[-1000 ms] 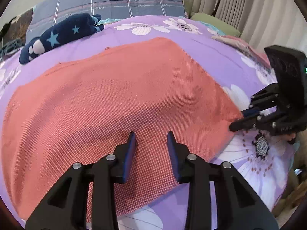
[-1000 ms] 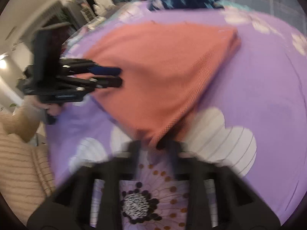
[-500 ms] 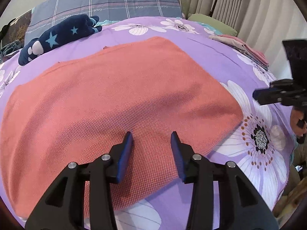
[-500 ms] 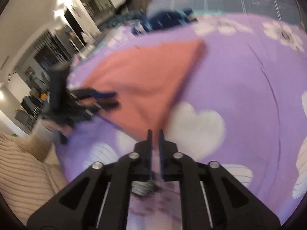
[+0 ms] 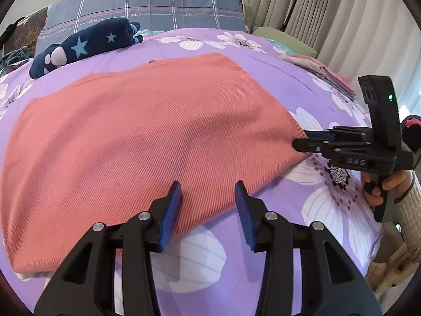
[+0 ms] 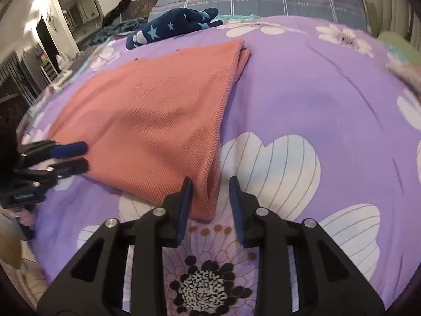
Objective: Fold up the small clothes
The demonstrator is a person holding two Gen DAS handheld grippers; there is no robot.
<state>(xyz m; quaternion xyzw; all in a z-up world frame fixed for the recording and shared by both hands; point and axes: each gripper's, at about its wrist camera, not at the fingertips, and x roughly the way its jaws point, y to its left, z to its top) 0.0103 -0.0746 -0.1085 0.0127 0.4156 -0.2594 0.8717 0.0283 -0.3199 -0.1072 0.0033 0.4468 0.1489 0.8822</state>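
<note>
A salmon-red knit garment [image 5: 147, 137] lies folded flat on the purple flowered bedspread [image 5: 302, 79]; it also shows in the right wrist view [image 6: 158, 121]. My left gripper [image 5: 209, 192] is open over the garment's near edge, holding nothing. My right gripper [image 6: 210, 192] is open, its jaws standing either side of the garment's near right corner [image 6: 205, 200] without gripping it. In the left wrist view the right gripper [image 5: 302, 139] sits at that corner. In the right wrist view the left gripper [image 6: 81, 155] is at the garment's left edge.
A navy star-patterned plush [image 5: 84, 44] lies at the head of the bed before a plaid pillow [image 5: 147, 8]. A stack of folded pink and grey clothes [image 5: 323, 73] sits at the far right. Curtains [image 5: 329, 13] hang behind. The bed's edge [image 5: 379, 239] drops off at right.
The right gripper let go of the corner, lifted away shut, then came back down open around that corner. The garment has settled flat. The left gripper stayed open and drew back slightly.
</note>
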